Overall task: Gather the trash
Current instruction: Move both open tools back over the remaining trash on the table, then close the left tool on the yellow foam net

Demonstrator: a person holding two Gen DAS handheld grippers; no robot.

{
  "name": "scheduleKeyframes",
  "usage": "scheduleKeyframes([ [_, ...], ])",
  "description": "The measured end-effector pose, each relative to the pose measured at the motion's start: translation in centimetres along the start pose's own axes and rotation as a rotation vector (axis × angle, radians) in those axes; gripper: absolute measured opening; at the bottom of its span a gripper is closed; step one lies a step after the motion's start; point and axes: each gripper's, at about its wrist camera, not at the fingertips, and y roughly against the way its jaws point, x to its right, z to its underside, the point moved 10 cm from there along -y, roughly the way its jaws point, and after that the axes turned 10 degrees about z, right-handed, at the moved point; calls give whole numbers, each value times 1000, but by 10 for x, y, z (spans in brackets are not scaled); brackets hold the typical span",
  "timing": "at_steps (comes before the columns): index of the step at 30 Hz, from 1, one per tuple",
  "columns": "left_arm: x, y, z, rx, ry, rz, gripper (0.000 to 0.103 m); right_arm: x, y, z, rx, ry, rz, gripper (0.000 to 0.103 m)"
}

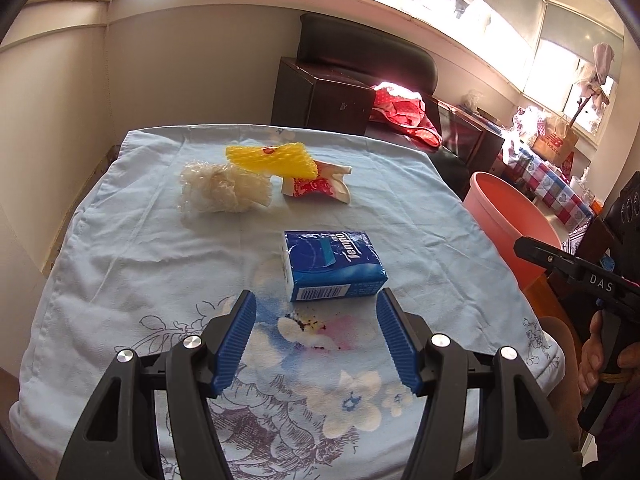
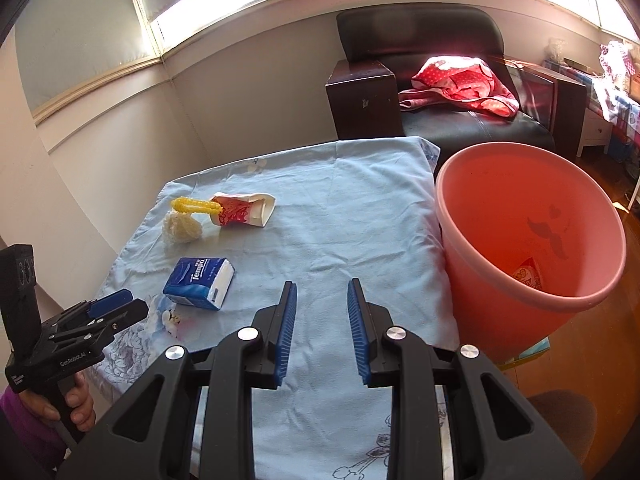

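Note:
A blue Tempo tissue pack (image 1: 334,266) lies on the light blue cloth (image 1: 140,248), just ahead of my open, empty left gripper (image 1: 316,300). Farther back lie a crumpled clear plastic wrap (image 1: 222,188), a yellow foam net (image 1: 272,158) and a crushed red-and-white paper cup (image 1: 320,188). The right wrist view shows the same pack (image 2: 200,282), cup (image 2: 244,210), net (image 2: 194,205) and wrap (image 2: 182,228). My right gripper (image 2: 322,290) is open and empty over the cloth, left of the pink bin (image 2: 480,280). The left gripper (image 2: 116,304) shows at lower left.
The pink bin (image 1: 508,220) stands at the table's right edge with a red-and-white wrapper (image 2: 528,274) inside. A dark armchair (image 2: 420,80) with a red cloth (image 2: 464,80) stands behind the table. Walls close the left and far sides.

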Motion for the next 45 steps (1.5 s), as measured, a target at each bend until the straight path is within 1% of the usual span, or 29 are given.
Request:
scheduleKeyframes([
  [5,-18,5,-16,40,34,-21,62,-20,-6,2,-11,31,-26,27],
  [11,-35,9,-41,91,104,5,62,-39,-18,5,-42,54,-53,27],
  [12,-38,9,-44,93,129,15,62,-41,-20,6,-46,59,-56,27],
  [15,-40,0,-58,95,213,73,61,-49,-28,5,-55,65,-69,27],
  [18,-39,-12,-74,101,278,106,61,-56,-35,4,-60,64,-88,27],
  [23,-47,-40,-97,94,411,136,60,-67,-42,-4,-49,88,-113,27],
  [27,-61,-67,-106,64,524,126,57,-71,-50,-19,-35,104,-131,27],
  [28,-65,-74,-106,51,552,125,54,-72,-53,-23,-33,108,-133,27],
  [29,-68,-80,-105,41,578,126,49,-73,-57,-27,-32,111,-138,27],
  [30,-72,-86,-105,31,598,125,45,-75,-61,-31,-31,117,-144,27],
  [32,-77,-94,-102,18,622,120,31,-79,-69,-38,-31,132,-152,27],
  [33,-79,-97,-102,13,624,119,26,-81,-74,-41,-33,143,-156,27],
  [34,-82,-99,-101,11,620,114,14,-84,-78,-43,-34,157,-159,27],
  [37,-89,-99,-100,17,597,106,9,-94,-90,-51,-32,212,-164,27],
  [45,-105,-78,-98,69,557,94,9,-115,-120,-68,-39,340,-176,27],
])
